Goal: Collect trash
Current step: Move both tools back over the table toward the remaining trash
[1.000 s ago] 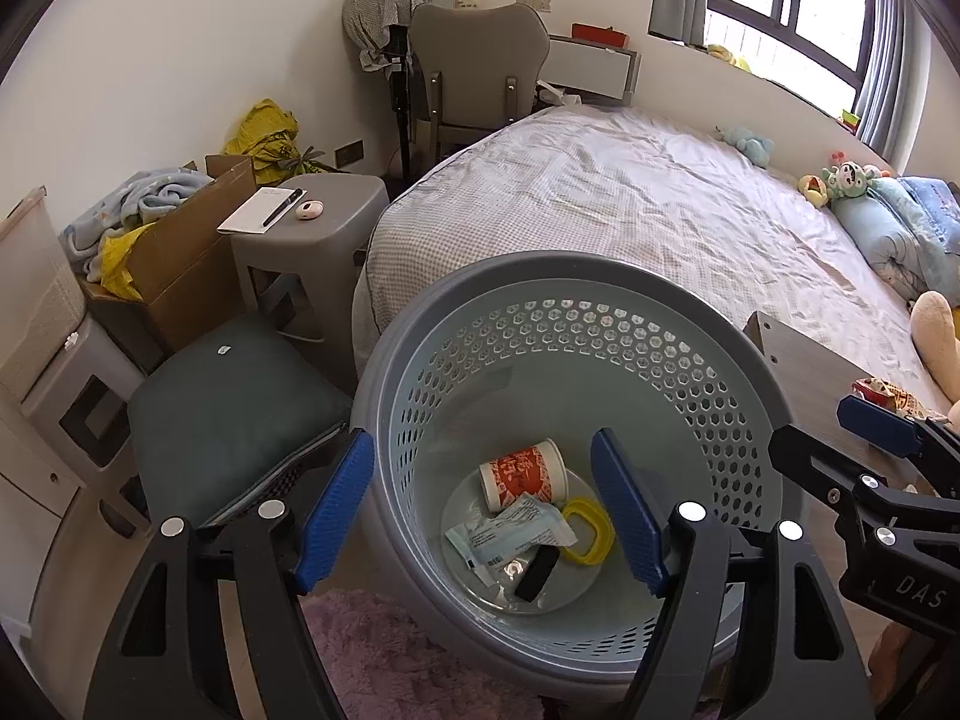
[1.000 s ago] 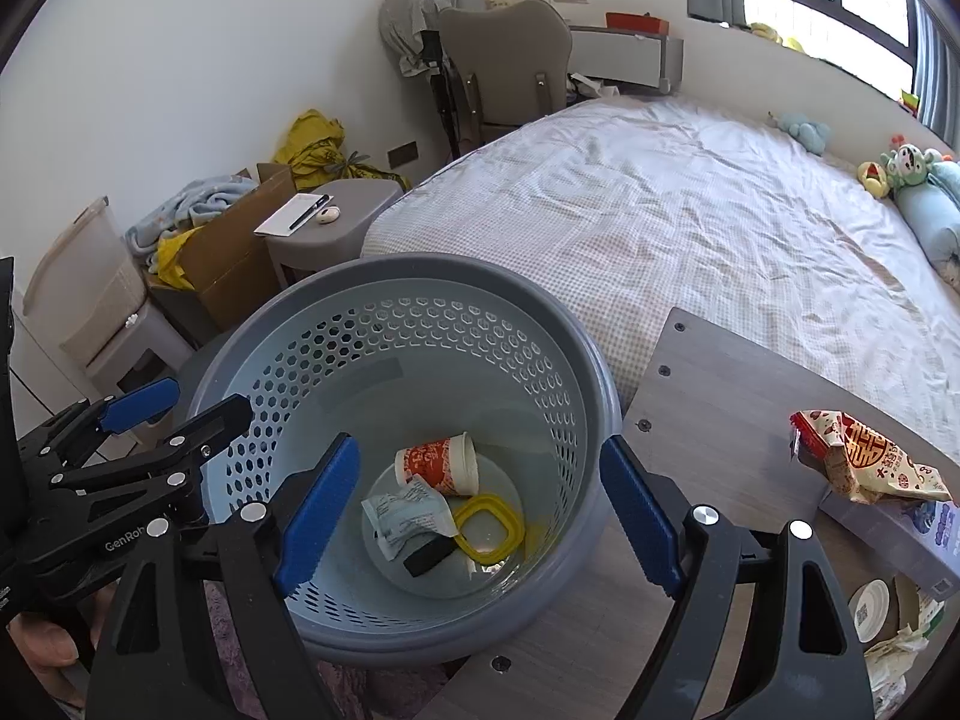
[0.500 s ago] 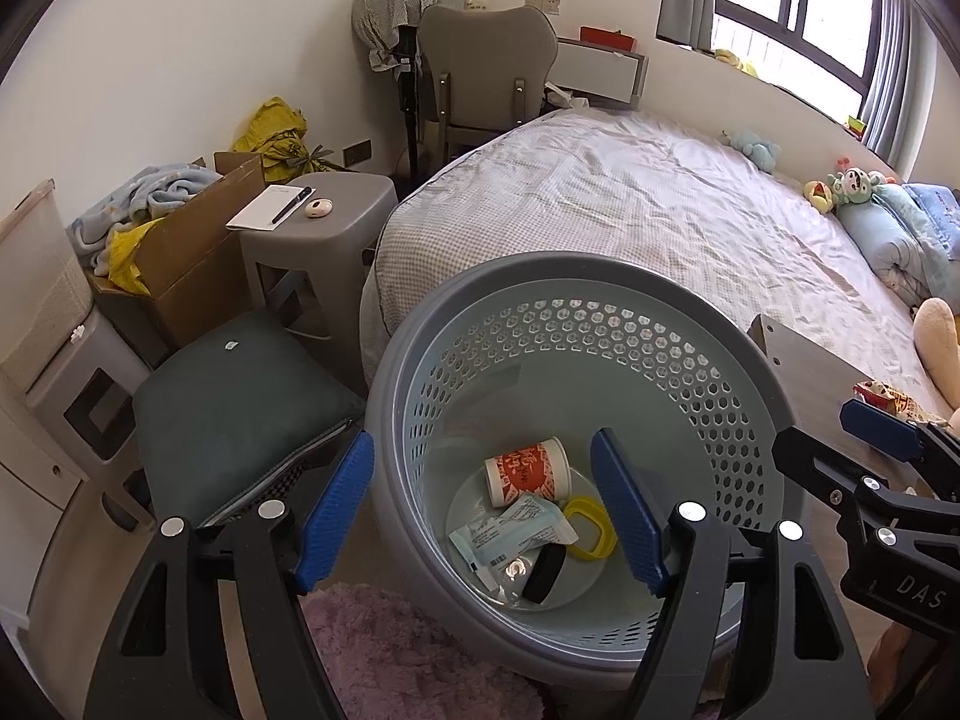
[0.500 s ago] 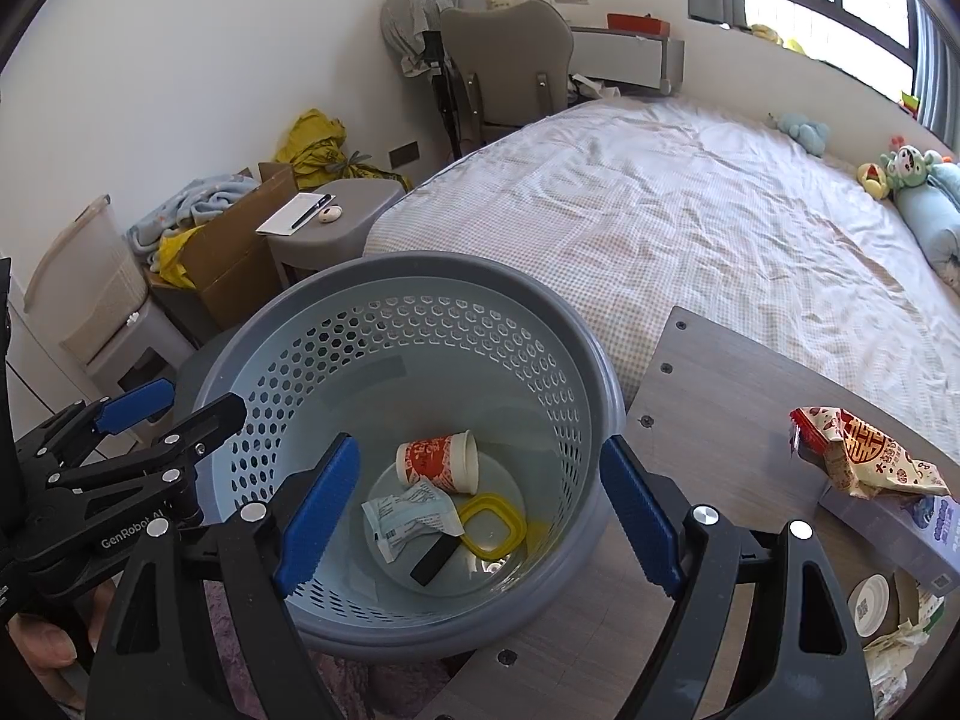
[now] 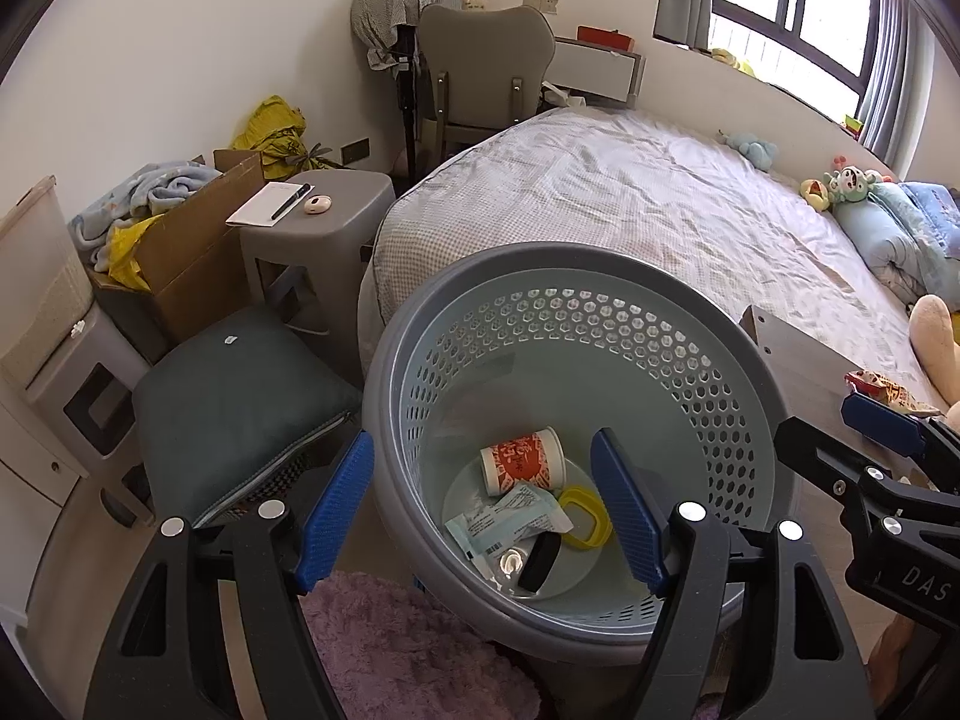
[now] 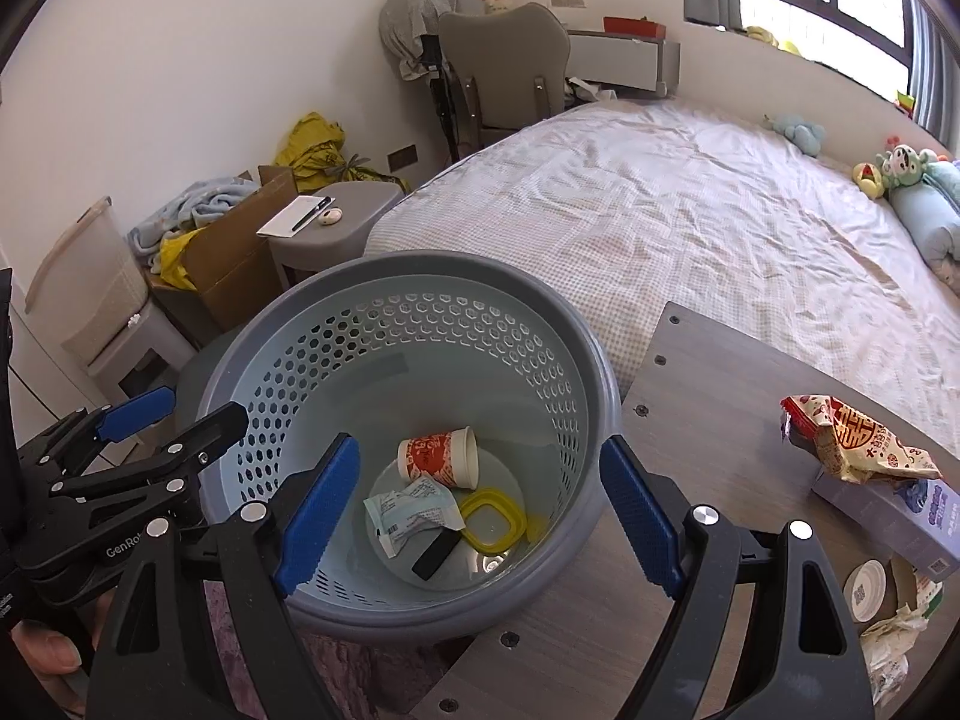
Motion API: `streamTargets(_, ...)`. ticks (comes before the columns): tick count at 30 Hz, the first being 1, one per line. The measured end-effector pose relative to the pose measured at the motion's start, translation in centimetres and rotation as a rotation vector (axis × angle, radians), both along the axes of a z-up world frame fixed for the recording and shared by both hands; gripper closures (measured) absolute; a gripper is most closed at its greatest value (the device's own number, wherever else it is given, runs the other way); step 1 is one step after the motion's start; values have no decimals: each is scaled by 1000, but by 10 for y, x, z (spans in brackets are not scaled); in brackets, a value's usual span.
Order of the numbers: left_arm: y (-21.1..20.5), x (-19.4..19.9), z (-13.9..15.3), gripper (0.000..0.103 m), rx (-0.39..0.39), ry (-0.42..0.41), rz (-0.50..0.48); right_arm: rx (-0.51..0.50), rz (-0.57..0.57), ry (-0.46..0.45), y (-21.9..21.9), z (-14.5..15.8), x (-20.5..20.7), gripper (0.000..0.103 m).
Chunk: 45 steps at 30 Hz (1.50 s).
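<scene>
Where grippers (image 6: 477, 504) gape: basket (image 6: 336, 312) below.

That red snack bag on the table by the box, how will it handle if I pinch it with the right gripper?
The snack bag looks crumpled and torn open, so it will probably fold and crush rather than hold shape. It seems light and may slide off the box under a push. Contents might spill; I cannot tell whether any remain.

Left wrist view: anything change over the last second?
Only a slight view drift: the grey perforated plastic basket sits a little further right in frame. Nothing grabbed or released. Both hand-held grippers, left and right, remain open and empty; the trash inside is unmoved.
</scene>
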<state>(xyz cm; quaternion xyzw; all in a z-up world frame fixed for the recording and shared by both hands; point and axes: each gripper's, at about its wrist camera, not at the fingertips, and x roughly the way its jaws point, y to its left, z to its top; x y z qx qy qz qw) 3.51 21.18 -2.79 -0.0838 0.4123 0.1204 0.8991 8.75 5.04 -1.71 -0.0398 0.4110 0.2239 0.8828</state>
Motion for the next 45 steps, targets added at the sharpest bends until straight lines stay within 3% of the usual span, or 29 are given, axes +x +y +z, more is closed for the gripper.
streamTargets(14, -26, -11, 5, 31, -5, -11, -59, 12, -74, -14, -37, 4, -18, 22)
streamTargets(22, -56, -14, 10, 31, -14, -20, -115, 17, -157, -28, -81, 9, -29, 22)
streamTargets(32, -118, -21, 16, 31, -39, -40, -231, 8, -295, -47, -154, 14, -60, 22)
streamTargets(45, -225, -23, 7, 31, -44, 14, -426, -1, -509, -51, -271, 9, -113, 22)
